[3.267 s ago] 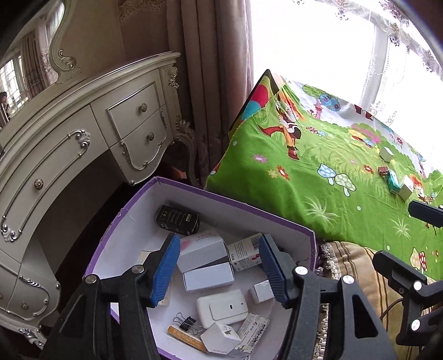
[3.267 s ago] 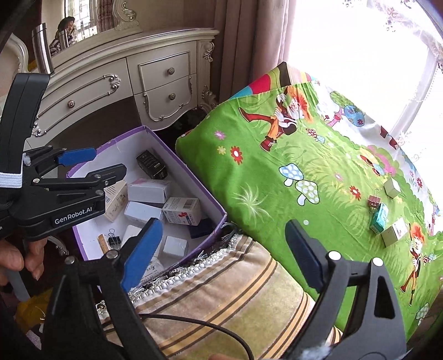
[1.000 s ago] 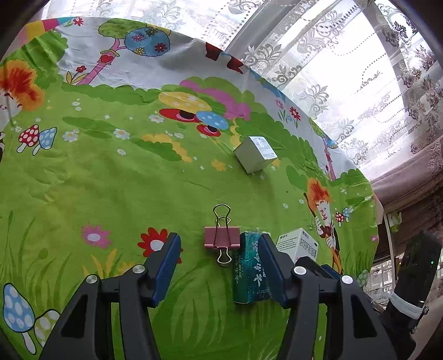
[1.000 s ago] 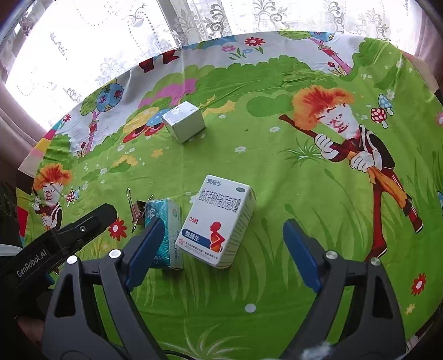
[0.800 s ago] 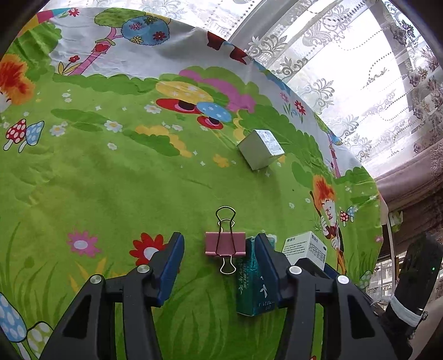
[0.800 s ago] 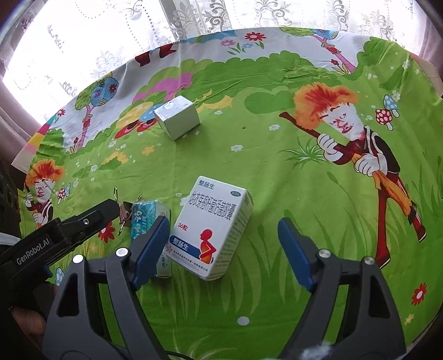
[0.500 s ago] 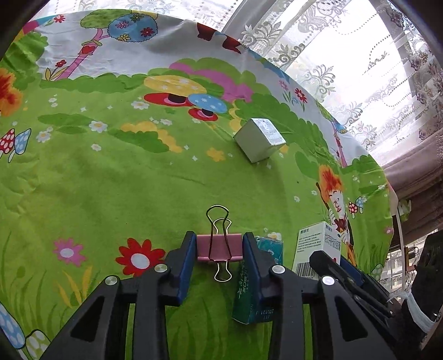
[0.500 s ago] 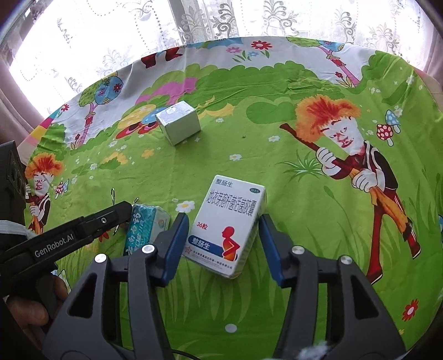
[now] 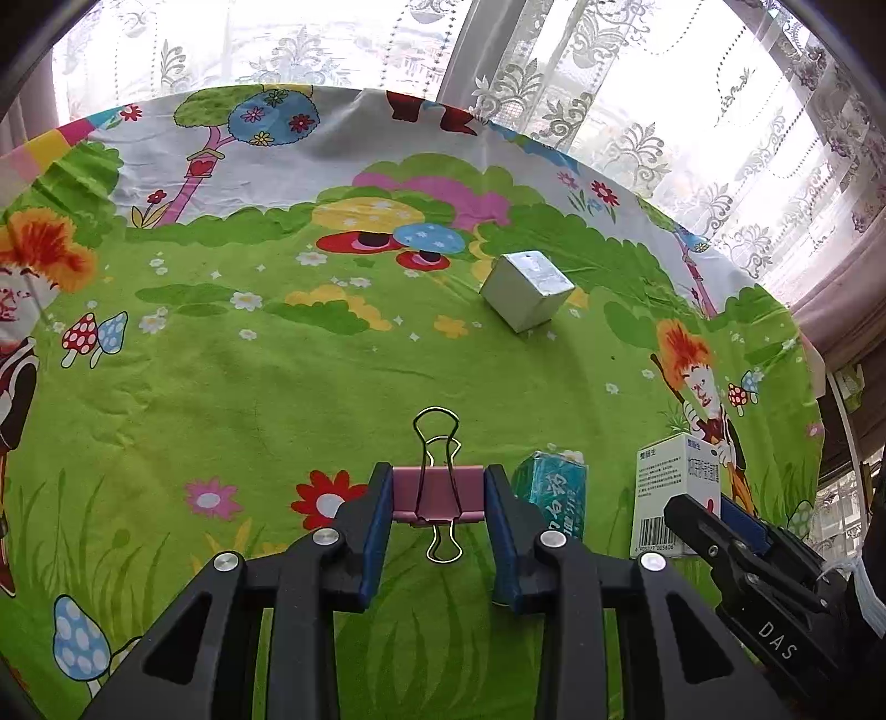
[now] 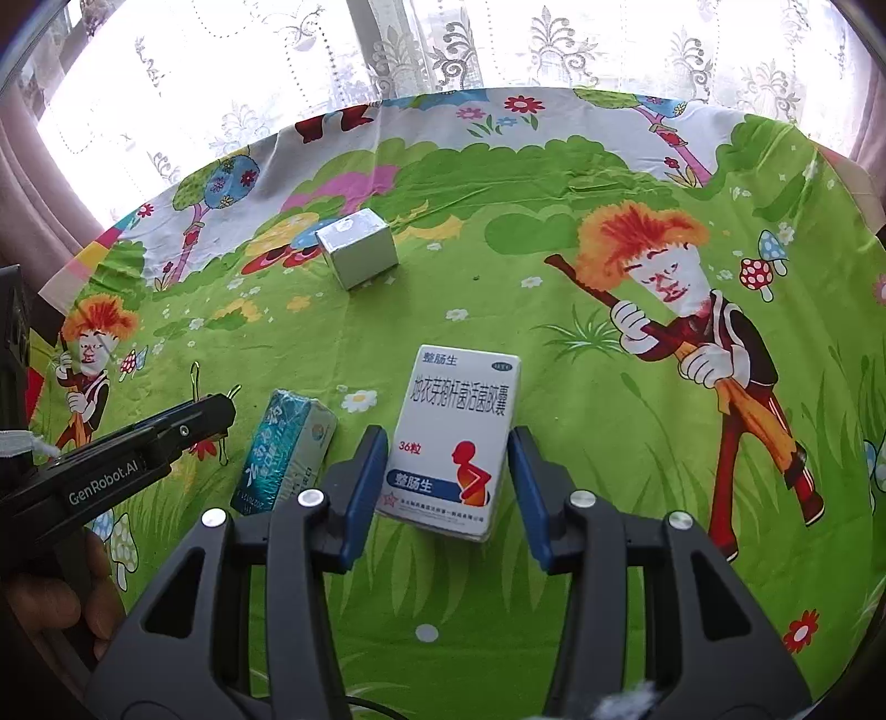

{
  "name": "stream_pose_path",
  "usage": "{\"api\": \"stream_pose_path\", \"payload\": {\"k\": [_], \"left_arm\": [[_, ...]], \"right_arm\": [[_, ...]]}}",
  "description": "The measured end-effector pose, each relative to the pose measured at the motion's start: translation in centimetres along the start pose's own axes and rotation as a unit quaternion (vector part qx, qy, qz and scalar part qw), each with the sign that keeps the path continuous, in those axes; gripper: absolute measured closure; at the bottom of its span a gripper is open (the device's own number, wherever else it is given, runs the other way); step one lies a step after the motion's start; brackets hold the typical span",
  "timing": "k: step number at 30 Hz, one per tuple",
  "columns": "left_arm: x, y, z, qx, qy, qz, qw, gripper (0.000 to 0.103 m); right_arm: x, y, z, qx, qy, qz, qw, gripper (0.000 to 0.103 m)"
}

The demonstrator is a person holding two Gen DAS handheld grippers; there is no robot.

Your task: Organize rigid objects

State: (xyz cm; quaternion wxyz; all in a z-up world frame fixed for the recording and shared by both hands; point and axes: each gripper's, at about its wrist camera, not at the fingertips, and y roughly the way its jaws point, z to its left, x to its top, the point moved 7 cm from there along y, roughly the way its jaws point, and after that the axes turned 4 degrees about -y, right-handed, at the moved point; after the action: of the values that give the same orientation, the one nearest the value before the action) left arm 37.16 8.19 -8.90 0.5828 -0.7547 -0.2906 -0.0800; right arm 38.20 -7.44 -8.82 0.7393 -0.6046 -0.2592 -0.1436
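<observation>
A pink binder clip [image 9: 437, 493] with wire handles lies on the green cartoon bedsheet [image 9: 277, 387], and my left gripper [image 9: 437, 476] is shut on its two ends. A white medicine box [image 10: 459, 421] with a red figure is between the blue pads of my right gripper [image 10: 447, 437]. Those jaws are closing, both pads against the box's long sides. In the left wrist view the same box [image 9: 678, 487] stands tilted up at the right, with one black finger of the right gripper across its lower part. My left gripper's tip [image 10: 210, 412] shows at the left of the right wrist view.
A teal packet [image 10: 288, 448] lies between the two grippers, close to both. A silver cube box [image 9: 526, 291] sits farther back on the sheet. Lace curtains [image 10: 443, 50] and a bright window lie beyond the bed's far edge. A hand [image 10: 50, 603] holds the left gripper.
Both grippers went from wide open to closed: the left on the binder clip, the right on the white box. The white box now tilts up off the sheet. Earlier, both were over a purple box.
</observation>
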Motion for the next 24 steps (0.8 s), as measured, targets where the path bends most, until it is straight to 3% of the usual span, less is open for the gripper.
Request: {"api": "stream_pose_path", "payload": {"k": [10, 24], "left_arm": [[-1.9, -5.0, 1.6, 0.002, -0.021, -0.024, 0.9995, 0.069], [-6.8, -13.4, 6.9, 0.005, -0.081, -0.06, 0.9949, 0.069]], "right_arm": [[-0.9, -4.3, 2.2, 0.04, -0.025, -0.015, 0.999, 0.054], [-3.9, -11.0, 10.1, 0.109, -0.098, -0.027, 0.989, 0.054]]}}
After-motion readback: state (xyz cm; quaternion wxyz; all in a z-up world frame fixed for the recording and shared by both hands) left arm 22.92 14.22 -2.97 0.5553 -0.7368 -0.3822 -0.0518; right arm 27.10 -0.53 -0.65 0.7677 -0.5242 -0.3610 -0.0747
